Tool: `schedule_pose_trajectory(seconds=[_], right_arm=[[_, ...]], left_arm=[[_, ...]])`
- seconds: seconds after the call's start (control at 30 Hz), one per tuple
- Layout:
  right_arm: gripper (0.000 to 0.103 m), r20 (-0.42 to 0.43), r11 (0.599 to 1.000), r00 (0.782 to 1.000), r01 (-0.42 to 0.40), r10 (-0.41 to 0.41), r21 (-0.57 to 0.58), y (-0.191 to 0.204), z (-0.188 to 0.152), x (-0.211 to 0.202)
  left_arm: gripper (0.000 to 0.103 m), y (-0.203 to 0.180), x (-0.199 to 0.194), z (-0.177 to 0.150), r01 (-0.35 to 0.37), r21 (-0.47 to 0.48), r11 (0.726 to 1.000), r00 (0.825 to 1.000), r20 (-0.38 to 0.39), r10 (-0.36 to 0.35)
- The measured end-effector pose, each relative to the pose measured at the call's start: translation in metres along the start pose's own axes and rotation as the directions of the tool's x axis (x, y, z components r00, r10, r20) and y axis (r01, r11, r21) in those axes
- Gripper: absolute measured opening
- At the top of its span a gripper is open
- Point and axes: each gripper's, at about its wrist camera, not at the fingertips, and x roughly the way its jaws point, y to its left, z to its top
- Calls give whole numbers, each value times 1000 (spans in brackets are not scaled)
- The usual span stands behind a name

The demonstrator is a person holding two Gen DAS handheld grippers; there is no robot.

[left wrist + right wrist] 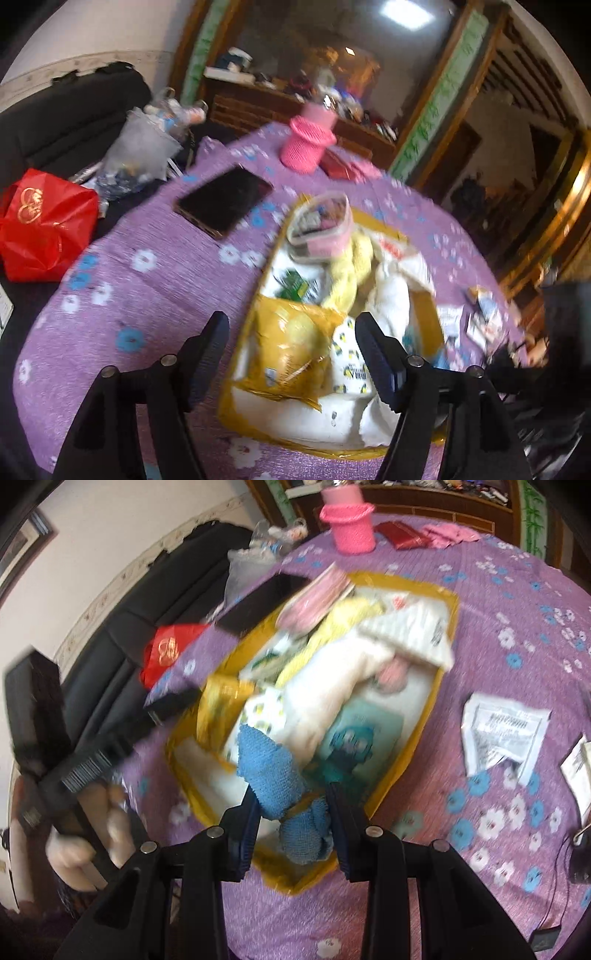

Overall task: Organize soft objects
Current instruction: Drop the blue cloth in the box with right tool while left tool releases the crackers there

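A yellow box (428, 314) (448, 602) on the purple flowered table holds soft items: a yellow pouch (291, 350), a white towel (391, 295) (332, 679), a pale yellow cloth (351, 266) and a pink-edged pouch (321, 225). My left gripper (291, 332) is open and empty above the box's near end. My right gripper (291, 797) holds a blue towel (269, 768) between its fingers over the box; the towel hangs partly inside. The left gripper and the hand holding it show blurred at the left of the right wrist view (96, 760).
A black tablet (225, 199) lies on the tablecloth left of the box. A pink knitted basket (308, 140) (349, 524) and a red packet (402, 535) stand at the far edge. White paper packets (506, 738) lie right of the box. A red bag (44, 225) sits on the dark sofa.
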Motion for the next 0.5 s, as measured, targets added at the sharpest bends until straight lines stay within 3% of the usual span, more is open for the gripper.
schedule_pose_trajectory(seconds=[0.13, 0.3, 0.5], right_arm=[[35, -39, 999, 999, -7, 5, -34, 8, -2, 15], [37, -45, 997, 999, 5, -8, -74, 19, -1, 24], [58, 49, 991, 998, 33, -27, -130, 26, -10, -2]], left_arm=[[75, 6, -11, 3, -21, -17, 1000, 999, 35, 21], [75, -1, -14, -1, -79, 32, 996, 996, 46, 78], [77, -18, -18, -6, -165, 103, 981, 985, 70, 158]])
